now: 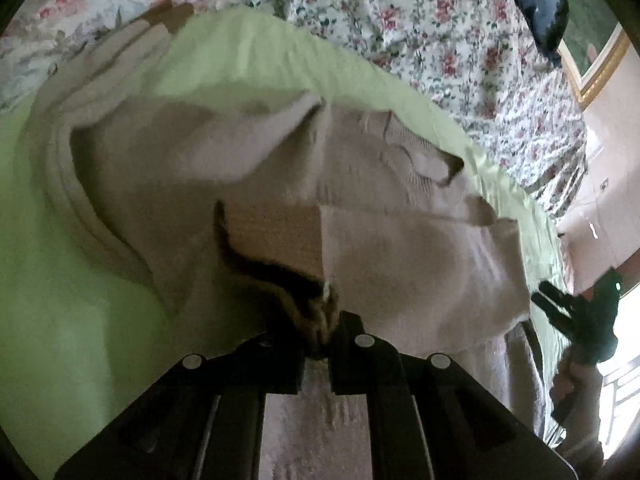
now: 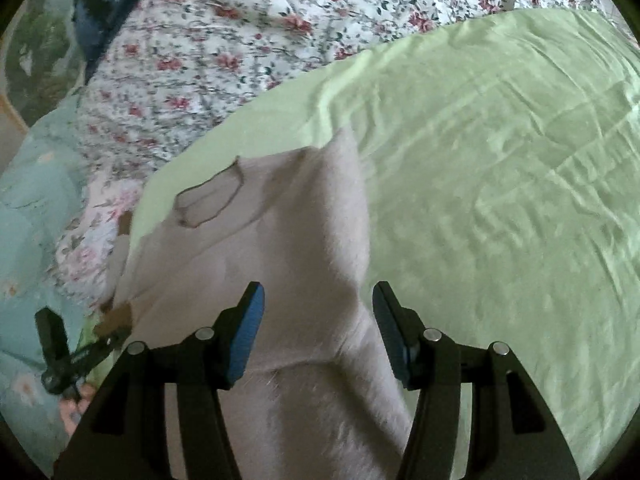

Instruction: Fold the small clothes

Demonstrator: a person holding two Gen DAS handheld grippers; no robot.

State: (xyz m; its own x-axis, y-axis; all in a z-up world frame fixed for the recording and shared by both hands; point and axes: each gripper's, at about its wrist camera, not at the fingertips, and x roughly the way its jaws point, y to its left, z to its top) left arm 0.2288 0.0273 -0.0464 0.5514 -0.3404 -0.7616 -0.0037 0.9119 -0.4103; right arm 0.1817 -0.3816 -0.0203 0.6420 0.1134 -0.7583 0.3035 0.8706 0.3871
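The beige knit garment [image 1: 248,168] lies spread on the green sheet [image 1: 60,280] of the bed, with the flowered quilt [image 1: 420,40] behind it. My left claw [image 1: 318,338] is closed tight on a bunch of the garment's edge, where a dark trim [image 1: 260,272] shows in the pinched cloth. My right claw [image 2: 318,332] hangs above another part of the same garment [image 2: 304,240], its jaws apart and nothing pressed between the blue pads [image 2: 248,332]; the cloth is only under them.

I judge that the step in hand is to take a second hold, so the garment can be lifted and folded over. To do it well, I would lower the right claw until both pads go around one edge of the knit, not only the fluffy surface, and then close fully. The fabric looks soft and stretchy, so I would hold the left grip steady and not pull before the right one is firm. Afterwards both hands should move together at the same height; otherwise the fold comes out crooked.
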